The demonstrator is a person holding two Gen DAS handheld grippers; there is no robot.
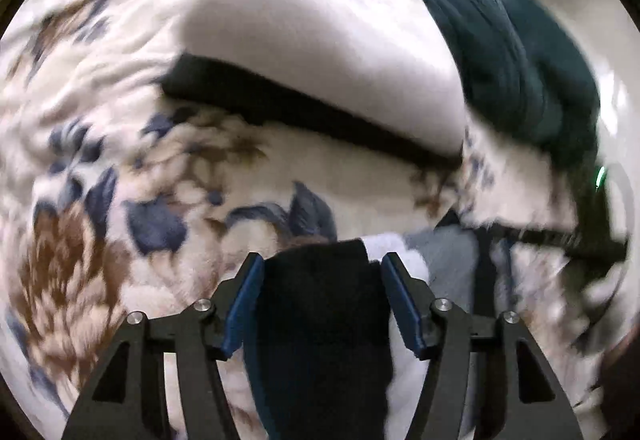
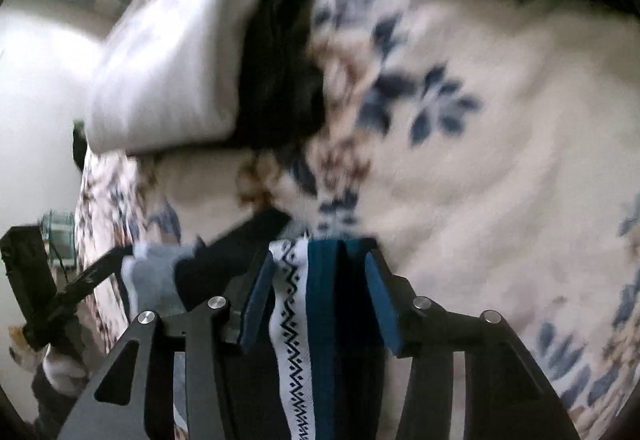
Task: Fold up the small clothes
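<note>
A small sock lies stretched between my two grippers over a floral blanket (image 1: pixel 120 168). In the left wrist view its black end (image 1: pixel 320 304) fills the space between the blue pads of my left gripper (image 1: pixel 322 260), with white and grey parts (image 1: pixel 436 252) to the right. In the right wrist view its blue band and white zigzag stripe (image 2: pixel 296 320) lie between the pads of my right gripper (image 2: pixel 320 258). Both grippers' jaws stand partly apart with cloth between them. My left gripper also shows at the left of the right wrist view (image 2: pixel 224 244). The frames are blurred.
A white pillow (image 1: pixel 320 52) lies on a black cloth (image 1: pixel 304 112) further up the bed. A dark teal cloth (image 1: pixel 500 40) is bunched behind it. The blanket (image 2: pixel 500 180) covers the bed. A pale wall (image 2: pixel 40 80) is at the left.
</note>
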